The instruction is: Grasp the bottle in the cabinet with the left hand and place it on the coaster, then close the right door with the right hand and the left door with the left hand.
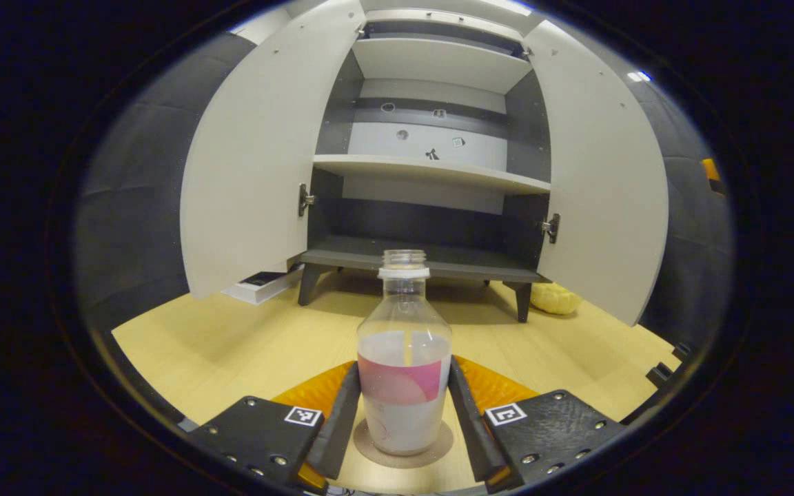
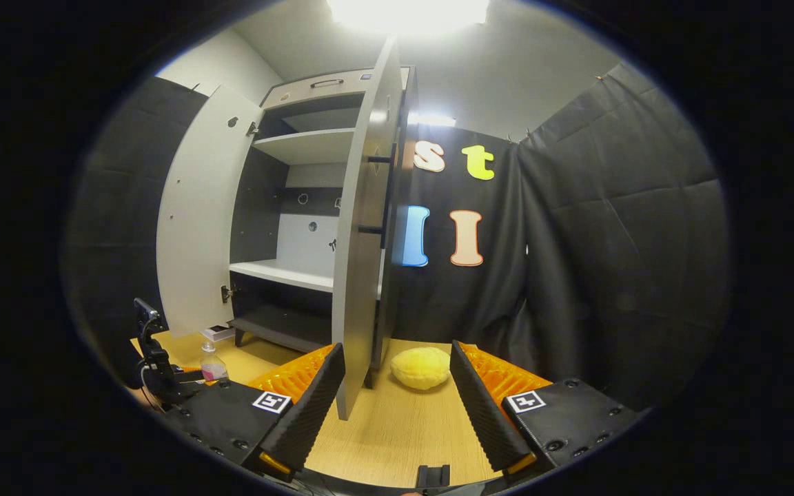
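Note:
A clear bottle (image 1: pixel 404 372) with a pink label and no cap stands upright on a round brown coaster (image 1: pixel 402 446) on the wooden table. My left gripper (image 1: pixel 404 368) is around it, both fingers pressing its sides. Behind it the cabinet (image 1: pixel 431 172) stands with its left door (image 1: pixel 252 151) and right door (image 1: pixel 600 179) swung wide. In the right gripper view my right gripper (image 2: pixel 397 351) is open, just in front of the right door (image 2: pixel 362 262), which is seen edge-on near its left finger. The bottle (image 2: pixel 212 365) and left gripper (image 2: pixel 156 372) show small at lower left.
A yellow plush lump (image 2: pixel 421 366) lies on the table beside the cabinet's right leg, also seen as the lump (image 1: pixel 555 298) under the right door. A white box (image 1: pixel 259 284) sits under the left door. Black cloth walls surround the wooden table (image 1: pixel 231 344).

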`<state>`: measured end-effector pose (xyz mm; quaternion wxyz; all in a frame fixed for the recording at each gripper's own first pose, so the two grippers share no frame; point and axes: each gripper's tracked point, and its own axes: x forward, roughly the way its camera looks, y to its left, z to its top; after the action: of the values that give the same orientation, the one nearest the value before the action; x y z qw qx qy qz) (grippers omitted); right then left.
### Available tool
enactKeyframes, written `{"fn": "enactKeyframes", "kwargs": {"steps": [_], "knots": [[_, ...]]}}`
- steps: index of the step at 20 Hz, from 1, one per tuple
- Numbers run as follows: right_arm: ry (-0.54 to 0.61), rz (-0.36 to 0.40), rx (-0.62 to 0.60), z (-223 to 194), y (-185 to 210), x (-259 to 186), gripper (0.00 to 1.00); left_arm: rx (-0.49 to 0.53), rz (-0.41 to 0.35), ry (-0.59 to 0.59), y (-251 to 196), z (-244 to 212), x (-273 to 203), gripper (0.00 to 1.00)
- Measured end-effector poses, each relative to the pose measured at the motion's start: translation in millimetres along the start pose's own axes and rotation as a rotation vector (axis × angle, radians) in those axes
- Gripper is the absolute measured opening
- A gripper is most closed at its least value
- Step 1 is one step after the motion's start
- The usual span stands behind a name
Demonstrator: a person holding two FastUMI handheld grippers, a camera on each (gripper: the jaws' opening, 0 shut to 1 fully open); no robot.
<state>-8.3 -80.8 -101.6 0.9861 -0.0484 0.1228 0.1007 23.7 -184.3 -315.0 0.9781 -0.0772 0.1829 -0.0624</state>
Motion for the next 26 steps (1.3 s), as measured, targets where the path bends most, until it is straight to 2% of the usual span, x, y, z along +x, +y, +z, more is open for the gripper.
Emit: {"fn": "enactKeyframes", "kwargs": {"steps": [11, 13, 15, 16, 17, 25, 26], "knots": [[0.012, 0.039, 0.015, -8.3, 9.3, 8.7, 0.96, 0.017, 0.033, 0.015, 2.0, -1.6, -3.9, 0.72], [0.006, 0.045, 0.018, -6.7, 12.6, 10.3, 0.96, 0.029, 0.066, 0.010, 4.6, -0.5, -6.1, 0.82], [0.000, 0.050, 0.020, -6.7, 14.0, 12.4, 0.96, 0.029, 0.073, 0.010, 5.4, 2.0, -13.6, 0.97], [-0.002, 0.051, 0.021, -6.5, 14.4, 12.4, 0.98, 0.027, 0.070, 0.012, 3.8, 3.0, -15.1, 0.97], [-0.003, 0.051, 0.025, -7.4, 15.1, 12.8, 0.98, 0.025, 0.069, 0.011, 2.9, 6.0, -14.4, 0.91], [-0.025, 0.060, 0.041, -2.1, 16.1, 15.2, 0.98, 0.001, 0.077, -0.053, -1.4, 50.6, -31.1, 0.91], [-0.029, 0.062, 0.046, -1.2, 16.3, 15.4, 0.98, -0.001, 0.079, -0.063, -1.4, 58.5, -33.8, 0.97]]}}
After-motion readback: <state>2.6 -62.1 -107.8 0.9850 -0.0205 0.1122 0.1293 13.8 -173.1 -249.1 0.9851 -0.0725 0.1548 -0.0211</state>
